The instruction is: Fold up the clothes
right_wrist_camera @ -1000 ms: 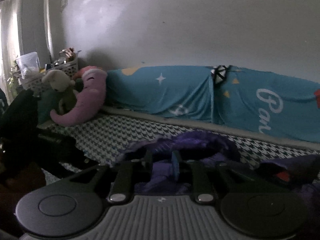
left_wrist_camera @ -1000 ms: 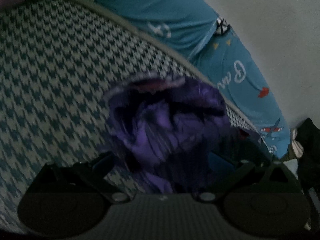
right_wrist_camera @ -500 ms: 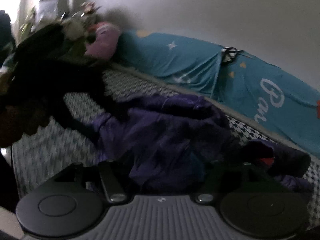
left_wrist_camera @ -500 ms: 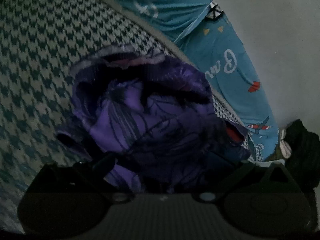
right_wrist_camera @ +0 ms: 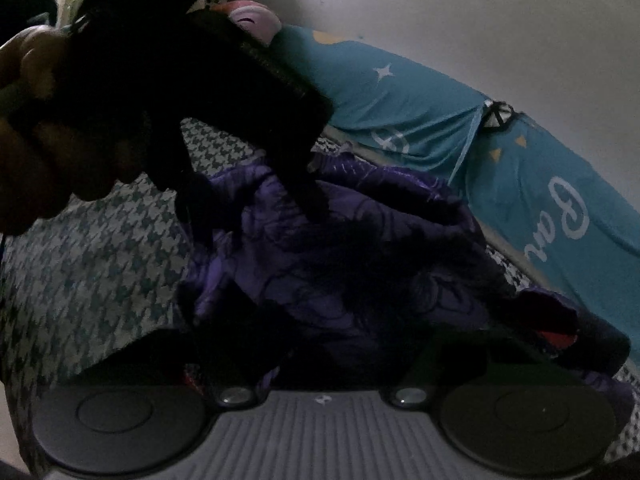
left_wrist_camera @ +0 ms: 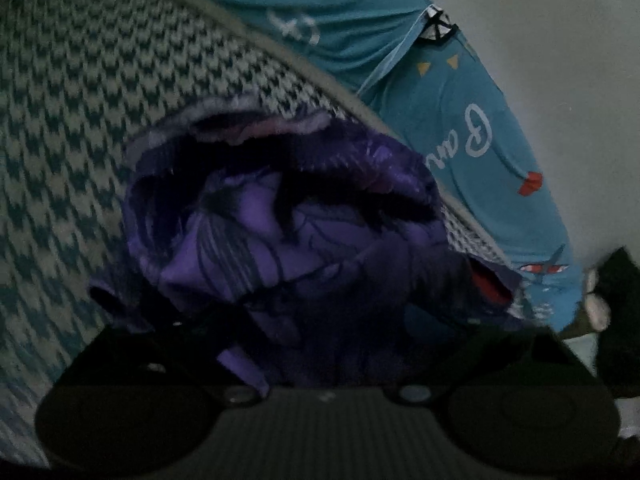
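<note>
My left claw (left_wrist_camera: 324, 344) is closing with the purple garment (left_wrist_camera: 280, 232) bunched between its jaws, nearer and bigger than a second ago; my right claw (right_wrist_camera: 320, 352) is closing too, its tips buried in cloth, grip unclear. Only the right view shows my hand (right_wrist_camera: 36, 152) on the left claw, upper left. The garment lies crumpled mid-frame on the houndstooth cover (left_wrist_camera: 60, 140).

We cannot make out the fingertips of the left gripper (left_wrist_camera: 320, 344): they sink into shadow against the crumpled purple garment (left_wrist_camera: 280, 216), though its jaws are closing with cloth between them. The right gripper (right_wrist_camera: 320, 340) is equally dark as its jaws close; contact with the garment is undetermined. The teal cushion cover's lettering (right_wrist_camera: 560, 220) is cut off by the frame edge. A pink plush toy (right_wrist_camera: 252, 20) is largely hidden behind the left gripper's body.
</note>
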